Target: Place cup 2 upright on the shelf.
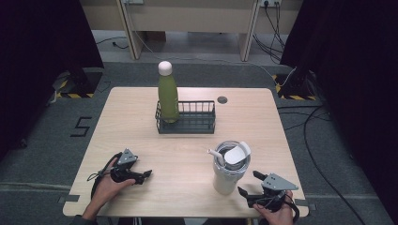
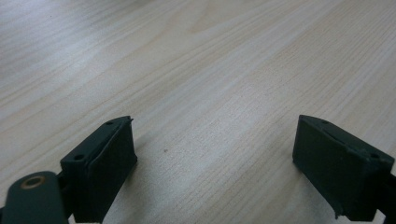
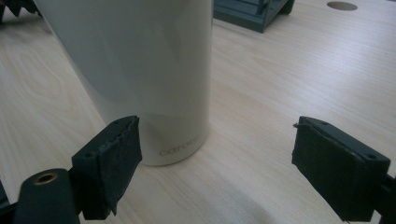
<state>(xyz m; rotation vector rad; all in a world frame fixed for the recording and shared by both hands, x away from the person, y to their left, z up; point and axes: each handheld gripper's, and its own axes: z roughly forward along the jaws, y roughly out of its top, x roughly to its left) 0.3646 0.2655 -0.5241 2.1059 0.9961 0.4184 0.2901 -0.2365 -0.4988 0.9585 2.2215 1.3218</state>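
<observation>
The right gripper (image 1: 248,183) is held at the near right edge of the table (image 1: 187,154) in the person's right hand (image 1: 278,214). In the right gripper view its jaws are seen spread wide apart, and nothing is clamped between them (image 3: 215,135). The white tumbler (image 3: 149,70) is seen just ahead of one jaw, standing upright on the wood and not pressed by either pad. In the high view the tumbler (image 1: 227,173) is found just beside the right gripper, toward the table's middle; it is topped by a lid (image 1: 234,154), and a straw (image 1: 213,153) is seen leaning out of it.

The left gripper (image 1: 144,176) is held low over the near left part of the table in the left hand (image 1: 109,183), well apart from the tumbler. Its jaws are likewise spread wide over bare wood (image 2: 215,135), and nothing is gripped.

Farther back, near the middle of the table, a dark wire basket (image 1: 197,123) is placed. A green bottle (image 1: 168,96) with a white cap is stood upright in its left end. A small round hole (image 1: 222,100) is seen in the tabletop behind the basket.
</observation>
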